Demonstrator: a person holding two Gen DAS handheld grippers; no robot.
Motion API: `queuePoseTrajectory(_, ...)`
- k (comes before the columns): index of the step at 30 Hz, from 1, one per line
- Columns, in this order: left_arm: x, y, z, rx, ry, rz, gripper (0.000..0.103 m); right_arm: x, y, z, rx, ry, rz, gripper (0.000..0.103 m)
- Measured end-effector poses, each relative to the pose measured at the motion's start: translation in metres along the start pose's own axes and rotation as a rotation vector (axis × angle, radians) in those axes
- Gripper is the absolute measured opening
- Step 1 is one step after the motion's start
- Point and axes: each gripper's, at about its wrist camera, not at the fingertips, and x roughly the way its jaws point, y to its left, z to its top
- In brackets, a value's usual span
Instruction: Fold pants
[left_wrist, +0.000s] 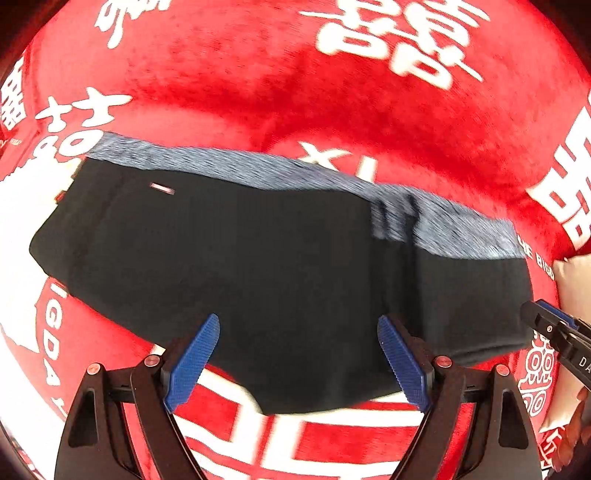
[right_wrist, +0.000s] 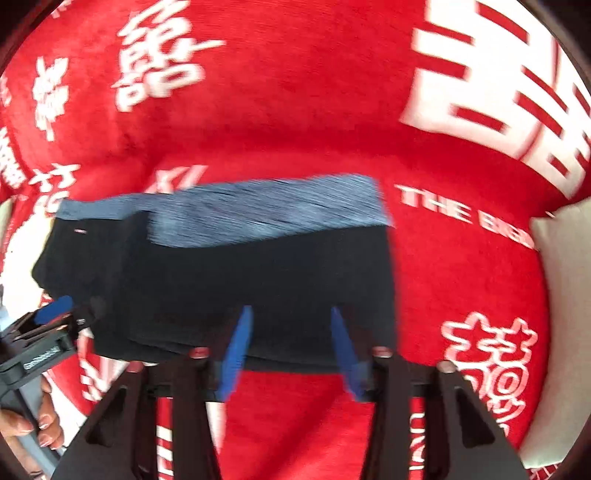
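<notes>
Dark pants (left_wrist: 258, 251) with a grey-blue waistband (left_wrist: 258, 170) lie folded flat on a red blanket (left_wrist: 295, 92). My left gripper (left_wrist: 297, 321) hangs open over the pants' near edge, with its blue pads wide apart and nothing between them. In the right wrist view the same pants (right_wrist: 240, 273) lie with the waistband (right_wrist: 258, 210) at the far side. My right gripper (right_wrist: 291, 310) hovers over the near edge towards the right end. Its jaws stand narrowly apart and I see nothing pinched. The picture is blurred.
The red blanket (right_wrist: 295, 92) with white characters covers the whole surface. A cream pillow (right_wrist: 565, 295) lies at the right edge. A person's hand (right_wrist: 33, 424) holds the left gripper's handle at the lower left.
</notes>
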Motion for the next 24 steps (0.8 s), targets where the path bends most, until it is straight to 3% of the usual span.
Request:
queuePoseTrajectory(6,0.001,0.063,0.013,-0.048,-0.014,0.04,0.089,0.028,0.08,0.03,-0.051,0.013,0.156,0.033)
queuePoseTrajectory(10,0.012,0.093,0.017,-0.061,-0.021,0.106,0.089,0.06,0.134,0.051,-0.12,0.0,0.139,0.033)
queuePoseTrajectory(13,0.02,0.106,0.016,-0.088,-0.014,0.094,0.089,0.101,0.157,0.066,-0.141,0.046,0.139,0.033)
queuePoseTrajectory(15,0.026,0.115,0.013,-0.105,0.002,0.09,0.089,0.122,0.161,0.068,-0.155,0.077,0.082,0.033)
queuePoseTrajectory(17,0.029,0.126,0.01,-0.13,0.009,0.086,0.088,0.12,0.162,0.073,-0.173,0.028,0.054,0.031)
queuePoseTrajectory(19,0.027,0.135,0.007,-0.151,0.007,0.073,0.089,0.115,0.161,0.079,-0.178,-0.001,-0.057,0.031)
queuePoseTrajectory(22,0.019,0.149,0.003,-0.179,0.002,0.04,0.089,0.103,0.151,0.086,-0.086,0.023,-0.016,0.034)
queuePoseTrajectory(24,0.015,0.159,0.0,-0.208,0.006,0.019,0.088,0.087,0.153,0.079,-0.098,0.021,-0.004,0.043)
